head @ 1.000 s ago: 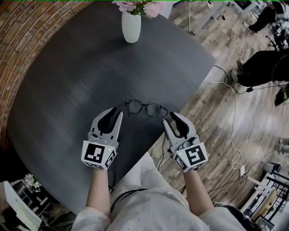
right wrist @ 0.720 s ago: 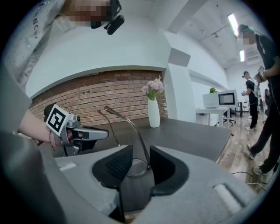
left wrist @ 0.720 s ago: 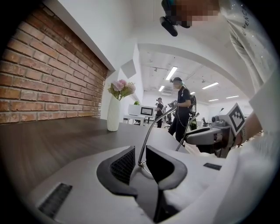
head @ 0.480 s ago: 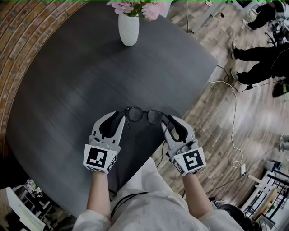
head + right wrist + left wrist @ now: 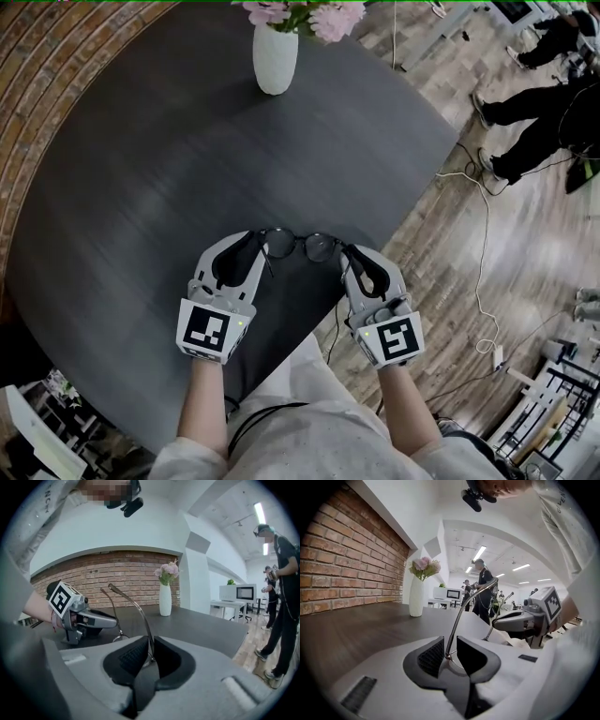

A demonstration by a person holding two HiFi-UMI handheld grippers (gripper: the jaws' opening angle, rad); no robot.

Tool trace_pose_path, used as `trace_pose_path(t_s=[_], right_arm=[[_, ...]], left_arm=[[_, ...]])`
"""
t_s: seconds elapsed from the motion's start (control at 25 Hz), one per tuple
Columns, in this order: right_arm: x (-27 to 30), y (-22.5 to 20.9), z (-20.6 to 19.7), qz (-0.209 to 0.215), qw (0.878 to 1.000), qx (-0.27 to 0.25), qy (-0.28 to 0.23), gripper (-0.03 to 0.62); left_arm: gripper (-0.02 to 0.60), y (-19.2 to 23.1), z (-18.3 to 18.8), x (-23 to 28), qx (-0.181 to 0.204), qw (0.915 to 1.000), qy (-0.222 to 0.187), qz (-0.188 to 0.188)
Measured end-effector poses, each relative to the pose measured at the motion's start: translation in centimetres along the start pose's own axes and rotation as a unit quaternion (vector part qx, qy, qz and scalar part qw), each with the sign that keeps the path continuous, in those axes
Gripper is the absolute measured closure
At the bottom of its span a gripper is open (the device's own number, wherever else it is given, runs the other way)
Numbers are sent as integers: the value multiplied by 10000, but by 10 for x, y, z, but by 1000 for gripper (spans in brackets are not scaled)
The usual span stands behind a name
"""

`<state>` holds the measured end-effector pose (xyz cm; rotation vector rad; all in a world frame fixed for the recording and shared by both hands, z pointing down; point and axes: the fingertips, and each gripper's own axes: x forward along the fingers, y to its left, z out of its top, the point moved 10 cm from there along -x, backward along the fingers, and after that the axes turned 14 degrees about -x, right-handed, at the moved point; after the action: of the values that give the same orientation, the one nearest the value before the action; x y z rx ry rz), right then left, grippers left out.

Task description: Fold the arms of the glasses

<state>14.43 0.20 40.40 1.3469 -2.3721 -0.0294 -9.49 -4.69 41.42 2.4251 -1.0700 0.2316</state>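
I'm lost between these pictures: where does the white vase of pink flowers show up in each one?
Head view: vase at top centre.
Left gripper view: vase left of centre, beside the brick wall.
Right gripper view: vase just right of centre.
Shared landmark: the glasses, near the middle of every view.

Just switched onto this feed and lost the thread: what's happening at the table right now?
A person is working on a pair of glasses lying near the edge of the dark table, with one hand-held gripper at each end. The right hand-held gripper has just been closing and now pinches one temple arm. The left hand-held gripper has the other temple arm between its jaws, but they stand apart. Neither arm is folded yet.
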Motion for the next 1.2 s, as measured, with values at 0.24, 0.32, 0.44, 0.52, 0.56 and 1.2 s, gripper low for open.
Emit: trace_pose_path(t_s=[0.24, 0.32, 0.44, 0.52, 0.56, 1.2], right_arm=[[10, 1, 4, 91, 9995, -282, 74, 572], [13, 0, 6, 99, 9991, -380, 141, 574], [17, 0, 9, 107, 9972, -707, 200, 574], [21, 1, 11, 141, 9948, -964, 281, 574], [23, 2, 12, 167, 9933, -1088, 340, 574], [49, 20, 21, 651, 9568, -2790, 492, 574]], left_arm=[[502, 4, 1, -1, -60, 10000, -61, 6], [502, 4, 1, -1, -62, 10000, -47, 10], [502, 2, 3, -2, -48, 10000, 6, -30], [502, 1, 3, -2, 16, 10000, 38, -76], [502, 1, 2, -2, 56, 9999, 57, -98], [502, 2, 2, -11, 368, 9989, 171, -228]])
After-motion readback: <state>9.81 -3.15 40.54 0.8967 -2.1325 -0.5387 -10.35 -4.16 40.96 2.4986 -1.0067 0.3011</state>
